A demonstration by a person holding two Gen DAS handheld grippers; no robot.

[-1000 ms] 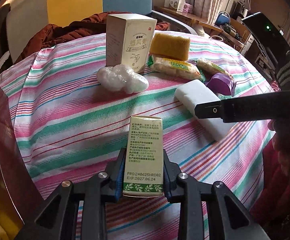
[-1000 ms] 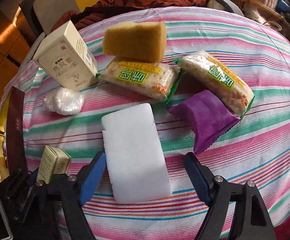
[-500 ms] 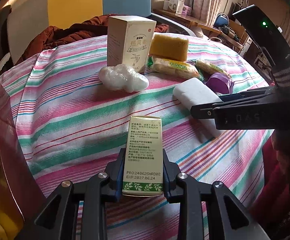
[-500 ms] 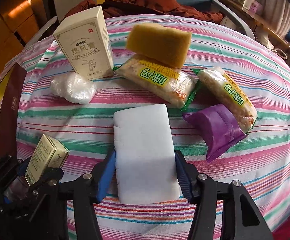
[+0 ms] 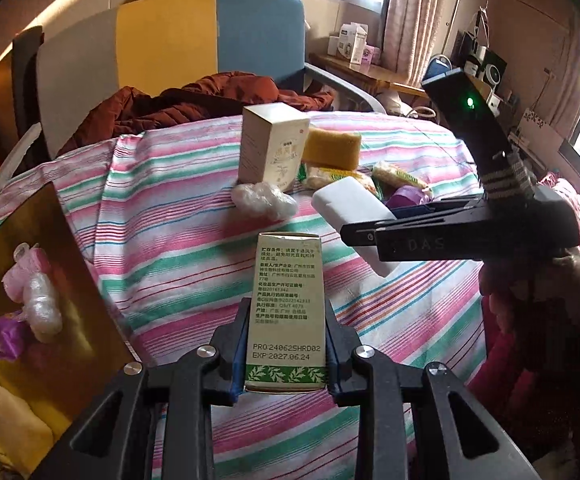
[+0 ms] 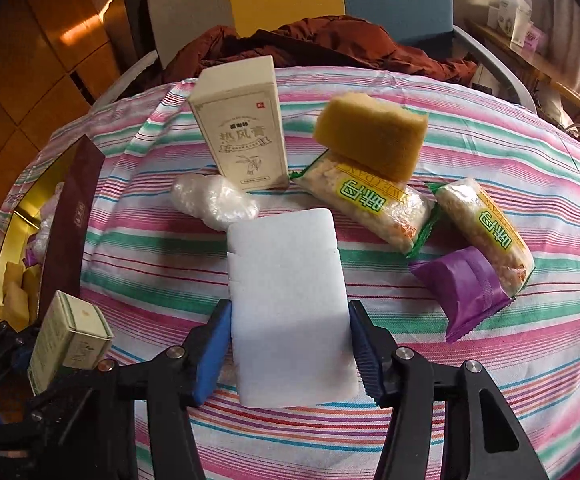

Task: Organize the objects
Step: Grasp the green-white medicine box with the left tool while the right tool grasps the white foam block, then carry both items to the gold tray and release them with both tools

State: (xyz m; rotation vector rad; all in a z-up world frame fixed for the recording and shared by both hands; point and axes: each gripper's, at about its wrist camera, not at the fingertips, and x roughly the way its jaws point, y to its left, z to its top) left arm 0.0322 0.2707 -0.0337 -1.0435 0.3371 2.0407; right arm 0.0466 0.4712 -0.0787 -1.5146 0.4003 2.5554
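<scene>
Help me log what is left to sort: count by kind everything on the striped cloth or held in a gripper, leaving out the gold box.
Cartons: 2, tall cream carton and small green carton
Cracker packets: 2
Purple packet: 1
Yellow sponge: 1
White block: 1
Clear-wrapped bundle: 1
Total: 8

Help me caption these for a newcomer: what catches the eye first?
Each gripper clamps something: the left gripper a small green-trimmed box, the right gripper a white foam block. Behind, on the striped tablecloth, a yellow sponge lies on a snack packet.
</scene>
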